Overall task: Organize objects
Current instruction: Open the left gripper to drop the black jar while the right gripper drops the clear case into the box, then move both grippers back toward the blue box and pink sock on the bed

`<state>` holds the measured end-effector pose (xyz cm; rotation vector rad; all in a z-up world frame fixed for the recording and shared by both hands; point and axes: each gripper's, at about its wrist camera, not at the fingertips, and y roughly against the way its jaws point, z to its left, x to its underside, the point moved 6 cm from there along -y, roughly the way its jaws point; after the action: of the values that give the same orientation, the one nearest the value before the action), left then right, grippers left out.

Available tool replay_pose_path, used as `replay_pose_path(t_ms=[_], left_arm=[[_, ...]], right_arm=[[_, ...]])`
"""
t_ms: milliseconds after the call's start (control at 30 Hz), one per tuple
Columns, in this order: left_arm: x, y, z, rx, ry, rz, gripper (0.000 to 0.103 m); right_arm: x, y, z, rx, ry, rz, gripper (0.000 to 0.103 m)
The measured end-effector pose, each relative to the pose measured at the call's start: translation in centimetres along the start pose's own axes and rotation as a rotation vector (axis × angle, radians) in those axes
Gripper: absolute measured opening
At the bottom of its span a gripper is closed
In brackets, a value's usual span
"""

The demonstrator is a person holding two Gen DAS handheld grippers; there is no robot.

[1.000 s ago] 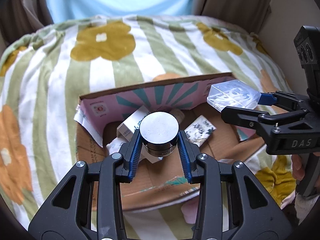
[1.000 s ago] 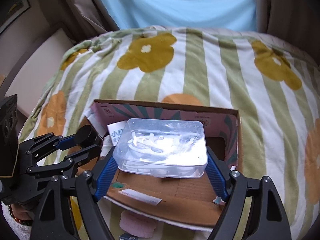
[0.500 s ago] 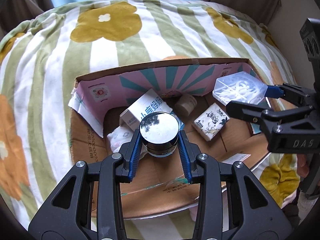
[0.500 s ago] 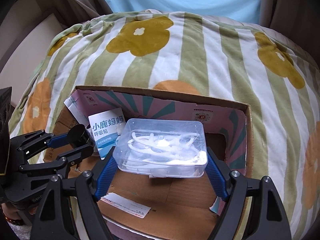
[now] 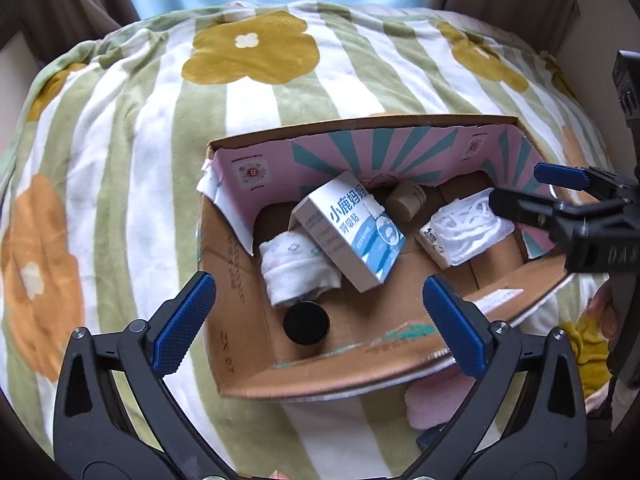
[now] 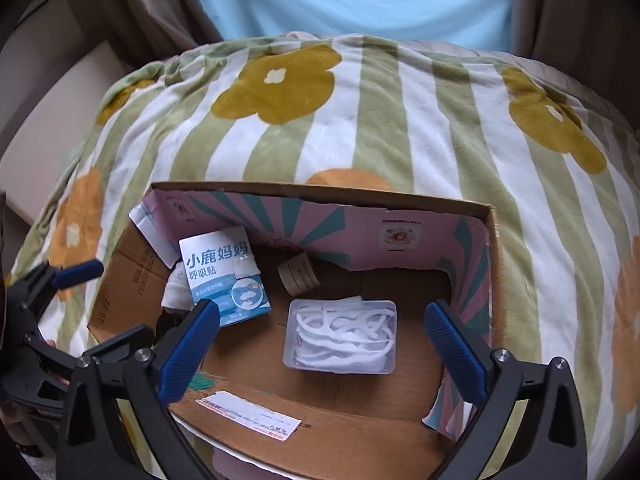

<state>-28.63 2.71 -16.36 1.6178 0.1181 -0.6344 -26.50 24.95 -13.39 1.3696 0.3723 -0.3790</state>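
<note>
Striped flower blanket point(image 5: 132, 128) covers the bed, with an open cardboard box point(image 5: 240, 264) sitting on it. Left gripper point(image 5: 320, 320) has its fingers spread wide, nothing between them, and the round tin point(image 5: 306, 323) sits flat on the box floor right below, touching the rolled white cloth point(image 5: 294, 266). Right gripper point(image 6: 320, 344) is spread too, hovering over the clear plastic case point(image 6: 340, 336), whose long axis runs left-right across the box. Blue-white carton point(image 6: 224, 276) leans tilted nearby.

a home bedroom: flowered fleece blanket point(image 6: 400, 120) over a bed, curtains point(image 6: 132, 12) behind.
</note>
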Motion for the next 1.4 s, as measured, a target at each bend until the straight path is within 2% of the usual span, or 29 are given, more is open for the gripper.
replay_pose_path(t_ms=[167,333,467,533,667,833,900,1033,1233,1400], left_arm=[[1.0,1.5,-0.2,0.005,0.002,-0.011,0.103],[1.4,3.5,-0.6,0.0,0.004,-0.028,0.103],[1.4,5.6,-0.7,0.001,0.023,-0.078,0.103],[1.3,6.9,-0.7,-0.029,0.021,-0.123,0.103],[1.4,8.7,-0.9,-0.079,-0.001,-0.166,0.103],[2.3,10.3,-1.6,-0.107,-0.032,-0.163,0.103],[2.8,11.0,-1.8,-0.096,-0.023,-0.168,0.103],[4.3,12.9,-2.1,-0.064,0.008,-0.2,0.103],[8.3,17.1,-4.1,-0.036,-0.014,-0.329,0.103],[12.4,16.6,-6.2,0.003,-0.01,-0.328,0.103]], right_arm=[[0.2,1.2,-0.9,-0.032,-0.076,-0.005,0.102],[0.2,3.2,-0.8,-0.022,-0.06,-0.023,0.102],[0.6,4.6,-0.5,-0.011,-0.049,-0.02,0.102],[1.1,4.8,-0.6,0.013,-0.058,0.009,0.102],[1.9,5.8,-0.1,0.011,-0.037,0.006,0.102],[2.2,8.5,0.5,0.086,0.025,-0.075,0.102],[2.4,9.2,0.9,0.054,0.035,-0.089,0.102],[3.2,10.9,1.2,0.016,0.028,-0.115,0.102],[6.1,12.0,1.1,0.0,0.056,-0.115,0.102],[9.8,10.9,1.4,-0.062,0.064,-0.07,0.102]])
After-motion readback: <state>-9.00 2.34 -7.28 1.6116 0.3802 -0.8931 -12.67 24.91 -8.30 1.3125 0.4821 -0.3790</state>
